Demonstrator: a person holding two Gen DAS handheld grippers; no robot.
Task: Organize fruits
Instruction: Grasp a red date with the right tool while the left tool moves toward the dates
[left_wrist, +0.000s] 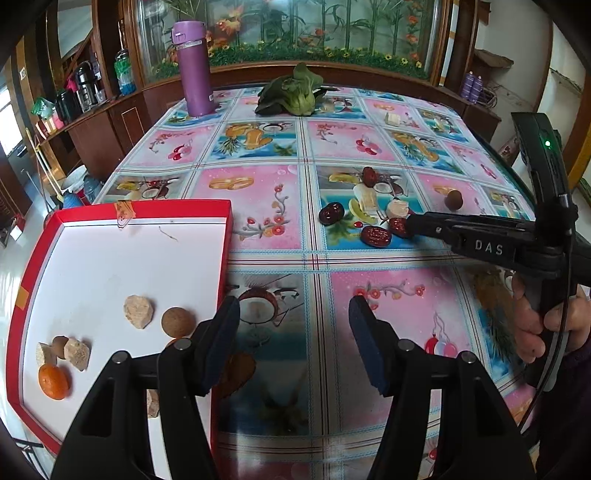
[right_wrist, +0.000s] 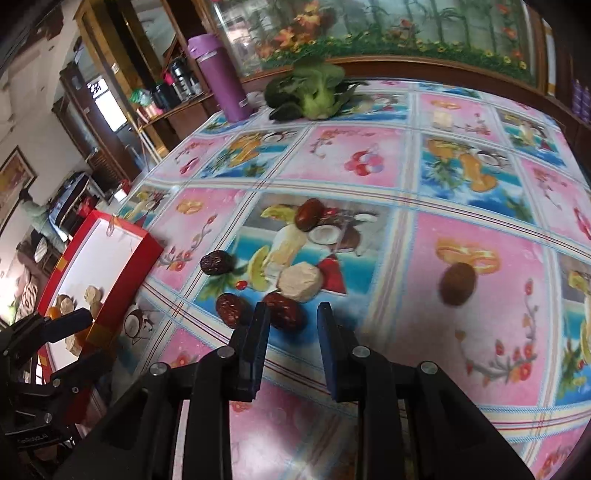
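Looking roughly half done, judging by the spread. Already gathered inside the red tray (left_wrist: 221, 236): a small orange (left_wrist: 54, 381), a round brown fruit (left_wrist: 178, 322) and a few pale lumps (left_wrist: 138, 311). Not yet gathered, lying out on the counter (right_wrist: 461, 192) well apart from the tray: four dates, namely the far date (right_wrist: 309, 219), the left date (right_wrist: 217, 263), the near-left date (right_wrist: 232, 309) and the nearest date (right_wrist: 286, 310), plus a pale chunk (right_wrist: 299, 281) among them and a lone brown fruit (right_wrist: 457, 283) off to the right.

Hovering beside the tray's near corner with the left gripper (left_wrist: 295, 310), jaws spread wide and gripping nothing. Pointing the right gripper (right_wrist: 293, 314) low at the date cluster, jaws parted moderately and clamping nothing; the nearest date sitting just at the left fingertip, partly hidden behind it.

Showing wrinkled, glossy, dark red oval skins on the dates; matte, dry-looking round shells on the brown fruits; chalky, rough, irregular faces on the pale pieces; a finely pitted peel on the orange. Looking like cardboard for the tray, with a low red wall and a flat white floor. Covering the counter, a shiny plastic cloth printed with fruit pictures, likely slippery under rolling pieces.
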